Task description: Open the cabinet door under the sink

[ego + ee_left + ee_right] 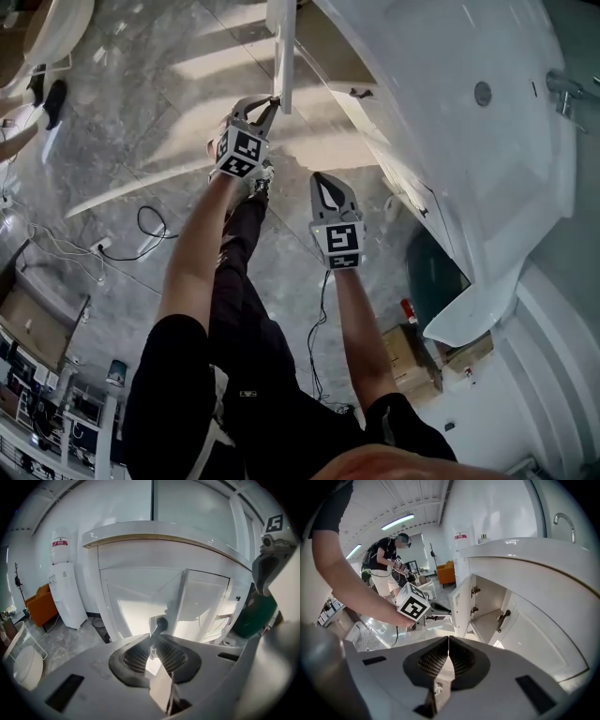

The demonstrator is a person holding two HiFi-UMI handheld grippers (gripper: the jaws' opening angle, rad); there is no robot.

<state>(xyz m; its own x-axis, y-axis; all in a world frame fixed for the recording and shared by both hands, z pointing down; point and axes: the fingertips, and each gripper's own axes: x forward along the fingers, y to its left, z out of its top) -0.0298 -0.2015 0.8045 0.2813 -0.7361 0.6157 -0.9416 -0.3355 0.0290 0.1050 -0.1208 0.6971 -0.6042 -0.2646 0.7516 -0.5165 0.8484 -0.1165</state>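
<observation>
**Left gripper (269,105) pinching the open cabinet door (282,47)**

Your left gripper's jaws are clamped on the door's free edge, right at its dark handle (161,620). The door stands out from the cabinet (490,606) under the sink (450,103), and its hinges (476,591) show on the inner side. Beside the opening, a second door (534,634) lies closed, with a black handle (503,619) at its edge. Your right gripper (328,183) hovers just beside the left one, clear of the door, with its jaws pressed together on nothing. A tap (565,520) rises above the counter. Cables (150,225) trail over the grey floor (141,122) below.
</observation>
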